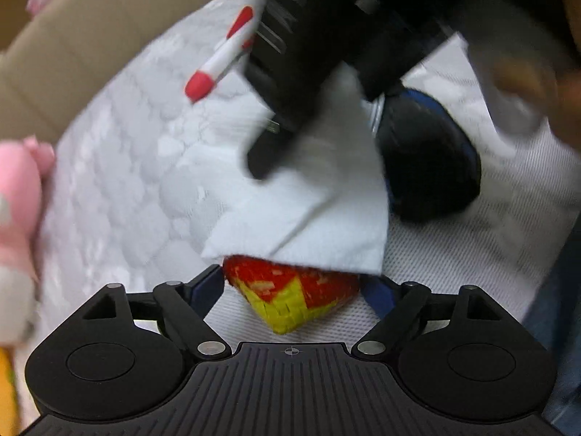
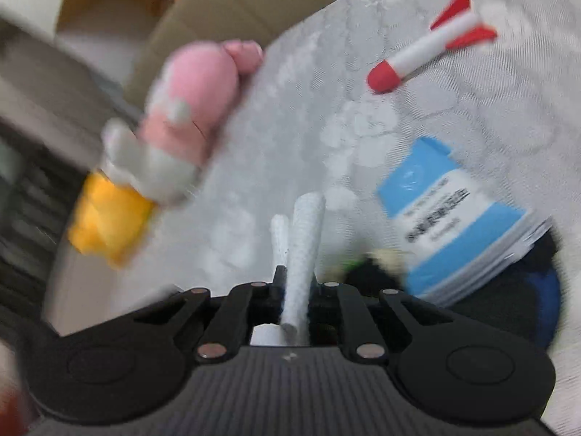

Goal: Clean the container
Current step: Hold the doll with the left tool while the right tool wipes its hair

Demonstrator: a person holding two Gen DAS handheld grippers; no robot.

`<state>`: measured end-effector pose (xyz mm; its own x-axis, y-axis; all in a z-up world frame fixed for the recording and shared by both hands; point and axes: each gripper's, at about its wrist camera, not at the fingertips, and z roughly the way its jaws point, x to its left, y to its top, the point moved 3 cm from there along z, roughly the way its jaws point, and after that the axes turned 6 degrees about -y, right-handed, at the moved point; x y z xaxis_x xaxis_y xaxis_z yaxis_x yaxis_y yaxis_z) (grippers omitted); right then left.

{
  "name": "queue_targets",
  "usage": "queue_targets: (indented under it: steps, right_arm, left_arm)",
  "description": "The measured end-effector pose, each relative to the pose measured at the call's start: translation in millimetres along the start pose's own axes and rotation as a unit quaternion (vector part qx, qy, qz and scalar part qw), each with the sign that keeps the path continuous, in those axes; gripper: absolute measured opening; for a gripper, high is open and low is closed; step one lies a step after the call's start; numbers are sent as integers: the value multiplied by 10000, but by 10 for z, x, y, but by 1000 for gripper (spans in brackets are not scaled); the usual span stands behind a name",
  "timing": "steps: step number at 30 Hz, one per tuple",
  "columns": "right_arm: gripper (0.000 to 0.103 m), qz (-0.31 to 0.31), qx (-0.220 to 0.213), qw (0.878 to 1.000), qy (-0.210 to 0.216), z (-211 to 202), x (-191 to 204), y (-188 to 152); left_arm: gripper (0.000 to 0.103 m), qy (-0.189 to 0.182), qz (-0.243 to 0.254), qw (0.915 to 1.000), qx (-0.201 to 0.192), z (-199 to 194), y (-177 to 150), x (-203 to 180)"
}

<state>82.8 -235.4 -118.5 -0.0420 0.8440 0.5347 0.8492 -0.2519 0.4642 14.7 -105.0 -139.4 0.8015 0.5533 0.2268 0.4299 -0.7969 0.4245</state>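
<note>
Left gripper [image 1: 292, 285]: seen from its own camera; the jaws are spread, with a woven red and yellow container between them. Whether the pads press on it cannot be told, as their tips are hidden.
Container [image 1: 290, 290]: red above, yellow toward its point, woven in small squares; it is set low in the left view, just in front of the gripper body, and its top is covered by a white paper tissue.
Paper tissue [image 1: 316, 210]: white, folded, draped over the container's top in the left view; in the right view a folded strip of it [image 2: 301, 254] is seen rising between the jaws.
Right gripper [image 2: 294, 290]: the jaws are pressed together and the tissue is pinched between them; in the left view its black body [image 1: 290, 72] is seen reaching down from the top onto the tissue.
Worktop [image 2: 326, 127]: covered by a pale cloth with a raised flower pattern.
Toy rocket [image 2: 428, 51]: white body, red nose and fins, laid flat on the cloth, well apart from the grippers.
Plush toy [image 2: 189, 109]: pink, white and yellow, blurred, at the worktop's left edge.
Blue and white packet [image 2: 461, 225]: printed label, blurred; it lies to the right of the right gripper, partly over a dark round thing.
Dark round thing [image 1: 428, 160]: black with a blue rim, just right of the tissue; what it is cannot be told.
Cardboard [image 1: 72, 54]: tan, behind the worktop.
</note>
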Motion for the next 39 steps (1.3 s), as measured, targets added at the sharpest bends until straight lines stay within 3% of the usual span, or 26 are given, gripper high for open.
queue_targets:
  steps: [4, 9, 11, 12, 14, 16, 19, 20, 21, 22, 26, 28, 30, 32, 34, 36, 39]
  right_arm:
    - [8, -291, -55, 9984, -491, -59, 24, -64]
    - [8, -203, -64, 9984, -526, -129, -23, -63]
    - [8, -214, -50, 9983, -534, -135, -24, -62]
    - [8, -232, -44, 9982, -550, -141, -18, -64]
    - [8, -292, -35, 9978, -598, -160, -4, -69]
    - [8, -380, -48, 9971, -654, -185, 21, -88]
    - [11, -445, -98, 9970, -627, -201, 54, -108]
    - [11, -438, -87, 9973, -586, -190, 59, -109]
    - [11, -434, -81, 9974, -564, -182, 62, -110]
    - [11, -437, -88, 9974, -566, -180, 63, -110]
    - [11, -402, -297, 9959, -748, -210, 30, -68]
    - [11, -437, -493, 9928, -997, -237, 17, -32]
    - [11, -449, -631, 9906, -1125, -250, 10, 8]
    - [10, -271, -689, 9937, -841, -259, 10, 55]
    - [10, -37, -682, 9973, -271, -264, 41, 84]
    - [10, 164, -573, 9975, 371, -240, 87, 86]
    - [10, 54, -243, 9986, 462, -119, 116, 10]
  left_arm:
    - [91, -5, 95, 9999, 56, 13, -35, -29]
    - [93, -152, -5, 9999, 68, 0, -61, -23]
    - [94, -361, -268, 9989, 95, 7, 9, 20]
    - [94, -677, -569, 9960, 107, 14, 11, 78]
    - [97, -1411, -1297, 9814, 128, 42, 10, 224]
    - [98, -2196, -2133, 9518, 159, 109, 0, 402]
    - [98, -2685, -2859, 9197, 182, 204, -40, 547]
    - [98, -2663, -2915, 9186, 180, 234, -38, 567]
    - [95, -2509, -2827, 9257, 164, 215, -40, 545]
    - [76, -2217, -2555, 9409, 139, 181, -24, 497]
    - [76, -1190, -1301, 9840, -263, 23, 137, 253]
    - [77, -181, -220, 9987, -415, 34, 214, 98]
    - [78, 835, 846, 9924, -331, 117, 170, -49]
    - [78, 1360, 1611, 9774, -136, 216, 62, -156]
    - [80, 1418, 1915, 9712, 15, 263, -5, -224]
    - [81, 1329, 1818, 9743, 49, 255, 5, -226]
    - [83, 795, 856, 9930, 164, 190, 101, -87]
